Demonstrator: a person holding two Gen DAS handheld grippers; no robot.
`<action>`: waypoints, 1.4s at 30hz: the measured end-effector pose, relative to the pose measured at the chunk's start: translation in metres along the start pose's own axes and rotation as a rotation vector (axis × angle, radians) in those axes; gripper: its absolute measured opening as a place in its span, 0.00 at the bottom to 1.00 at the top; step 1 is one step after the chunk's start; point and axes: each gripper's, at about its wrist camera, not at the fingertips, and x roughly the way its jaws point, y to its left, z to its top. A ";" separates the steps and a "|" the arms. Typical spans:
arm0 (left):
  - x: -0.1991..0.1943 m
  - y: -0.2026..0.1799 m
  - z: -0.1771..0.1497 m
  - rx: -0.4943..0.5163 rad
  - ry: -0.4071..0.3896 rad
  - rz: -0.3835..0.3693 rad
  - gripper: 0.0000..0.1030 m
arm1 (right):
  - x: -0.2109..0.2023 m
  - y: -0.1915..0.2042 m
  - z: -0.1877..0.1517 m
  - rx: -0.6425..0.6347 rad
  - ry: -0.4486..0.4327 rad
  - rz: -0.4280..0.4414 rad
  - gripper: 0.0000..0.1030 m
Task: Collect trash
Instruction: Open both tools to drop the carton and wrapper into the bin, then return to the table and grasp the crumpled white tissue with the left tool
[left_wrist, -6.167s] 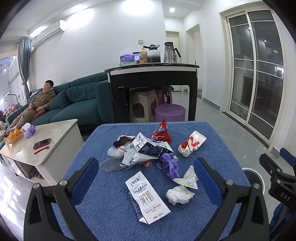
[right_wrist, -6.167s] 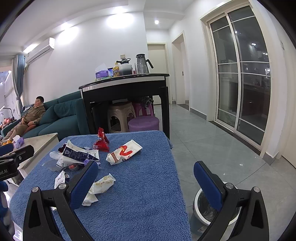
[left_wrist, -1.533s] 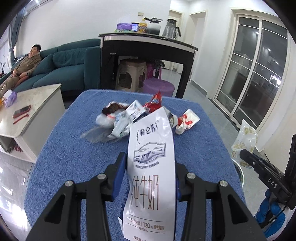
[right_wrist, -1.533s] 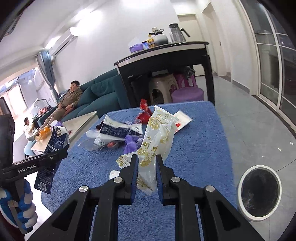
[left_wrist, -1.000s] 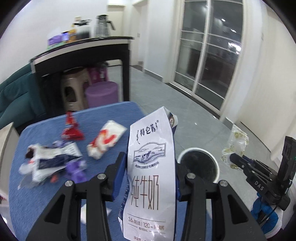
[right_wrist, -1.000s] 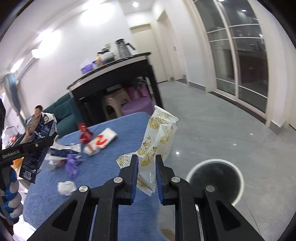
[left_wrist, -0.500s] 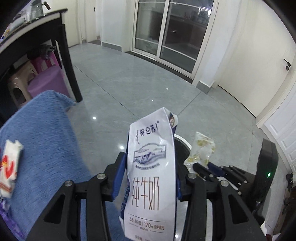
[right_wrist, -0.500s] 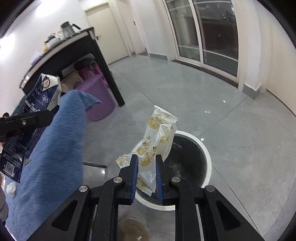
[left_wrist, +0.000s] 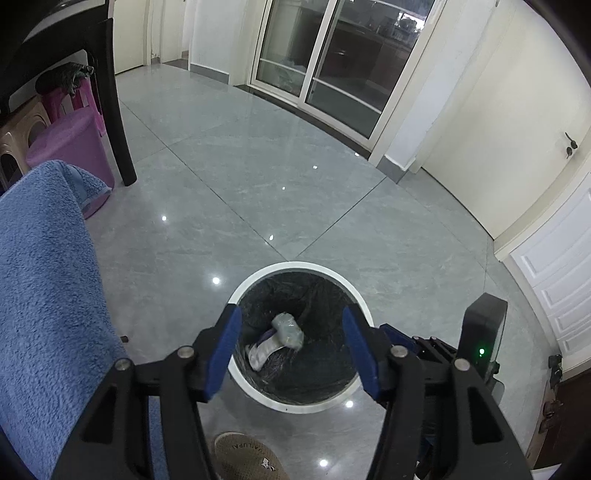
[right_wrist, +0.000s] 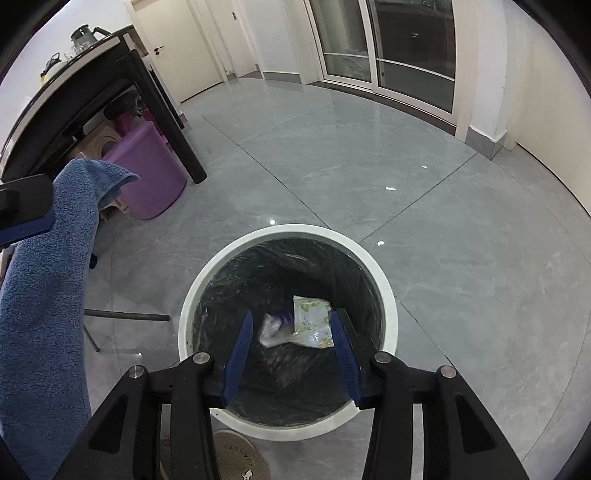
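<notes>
Grey floor (right_wrist: 443, 221), blue towel (left_wrist: 44, 295) beside bin (right_wrist: 388, 295).

A round trash bin (right_wrist: 388, 295) with a white rim and a black liner is seen from above in the lower centre of both wrist views, standing on the grey tiled floor. In the right wrist view a yellow-patterned clear wrapper (right_wrist: 312, 321) is seen lying flat at the bottom of the bin, just right of centre, with a pale crumpled wrapper with purple print (right_wrist: 273, 326) touching its left edge. In the left wrist view the trash (left_wrist: 277, 341) is shown as a blurred pale heap at the bottom of the bin (left_wrist: 295, 404), and the single pieces cannot be told apart there.
</notes>
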 end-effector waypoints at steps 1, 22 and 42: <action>-0.008 -0.001 -0.002 0.002 -0.015 0.000 0.54 | -0.004 -0.001 0.000 0.008 -0.003 0.003 0.41; -0.273 0.053 -0.133 0.009 -0.407 0.158 0.60 | -0.247 0.136 -0.009 -0.169 -0.414 0.267 0.41; -0.319 0.188 -0.273 -0.233 -0.379 0.318 0.69 | -0.278 0.293 -0.047 -0.443 -0.386 0.437 0.46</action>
